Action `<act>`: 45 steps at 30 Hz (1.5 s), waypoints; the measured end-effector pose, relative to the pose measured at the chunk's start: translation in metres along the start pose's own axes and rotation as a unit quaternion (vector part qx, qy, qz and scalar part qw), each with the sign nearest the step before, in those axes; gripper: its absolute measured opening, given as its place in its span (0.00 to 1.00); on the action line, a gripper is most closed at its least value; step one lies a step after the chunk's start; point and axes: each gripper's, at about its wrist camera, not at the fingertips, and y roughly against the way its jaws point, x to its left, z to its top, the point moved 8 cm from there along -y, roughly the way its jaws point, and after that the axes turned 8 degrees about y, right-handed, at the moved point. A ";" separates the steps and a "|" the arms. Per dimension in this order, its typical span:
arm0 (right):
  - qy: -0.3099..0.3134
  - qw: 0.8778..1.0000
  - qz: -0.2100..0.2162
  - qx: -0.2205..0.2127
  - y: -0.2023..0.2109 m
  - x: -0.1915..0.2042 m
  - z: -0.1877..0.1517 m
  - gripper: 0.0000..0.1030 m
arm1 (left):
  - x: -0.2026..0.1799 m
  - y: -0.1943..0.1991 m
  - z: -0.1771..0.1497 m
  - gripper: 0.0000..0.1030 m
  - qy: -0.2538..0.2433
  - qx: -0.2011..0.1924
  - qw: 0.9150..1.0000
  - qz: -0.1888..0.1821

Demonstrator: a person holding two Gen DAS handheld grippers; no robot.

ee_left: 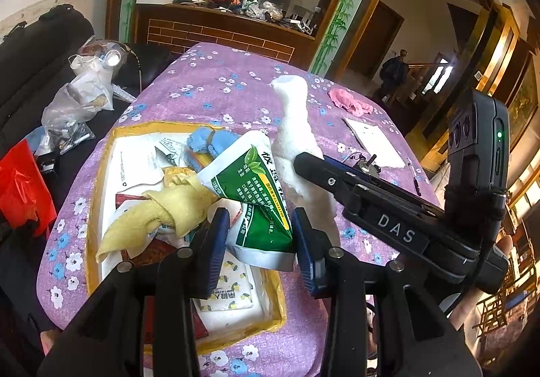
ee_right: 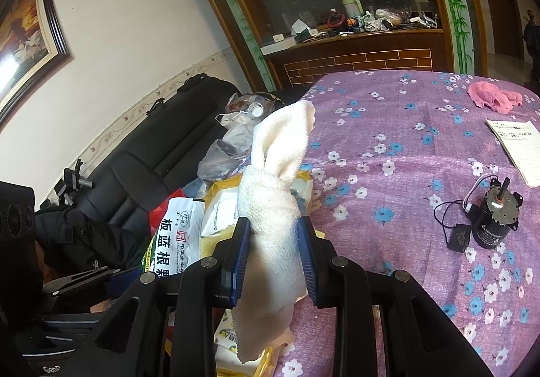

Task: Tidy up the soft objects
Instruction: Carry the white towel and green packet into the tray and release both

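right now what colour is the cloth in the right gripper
White, knotted cloth in the right gripper; clearest in the right wrist view.

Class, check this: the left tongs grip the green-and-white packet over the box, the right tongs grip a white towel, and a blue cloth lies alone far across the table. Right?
One detail is wrong: the cloth lying alone far across the table is a pink cloth, as the right wrist view shows. The left tongs do grip the packet over the box; the right tongs grip the white towel.

The left tongs [ee_left: 260, 242] point downward and forward, their blue-padded jaws partly closed and pressing on a green and white foil sachet [ee_left: 251, 188]. The right tongs [ee_right: 274, 255] also angle downward, blue pads clamped on a knotted white terry cloth [ee_right: 270, 205] that stands upright between them. In the left wrist view the right tongs' black body reaches in from the right.
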 end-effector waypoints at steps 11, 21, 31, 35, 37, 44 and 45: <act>-0.031 0.999 0.016 0.023 -0.004 0.009 -0.010 0.27 | 0.051 0.007 -0.011 0.35 0.046 0.034 0.998 -0.035; -0.004 0.996 0.069 0.049 -0.011 0.052 -0.039 0.27 | 0.080 0.008 -0.011 0.35 0.062 0.028 0.998 0.002; 0.017 0.995 0.030 0.095 -0.033 0.060 -0.068 0.27 | 0.075 -0.025 -0.014 0.35 0.025 0.047 0.998 0.040; 0.009 0.995 0.032 0.099 -0.039 0.062 -0.066 0.28 | 0.081 -0.045 0.001 0.35 0.026 0.048 0.997 0.058; 0.006 0.995 0.032 0.096 -0.040 0.061 -0.064 0.29 | 0.085 -0.052 0.002 0.35 0.023 0.048 0.995 0.082; -0.004 0.994 0.036 0.102 -0.047 0.057 -0.066 0.39 | 0.074 -0.046 -0.010 0.44 0.008 0.038 0.995 0.087; -0.005 0.994 0.036 0.101 -0.046 0.056 -0.067 0.41 | 0.071 -0.044 -0.011 0.45 0.005 0.034 0.996 0.086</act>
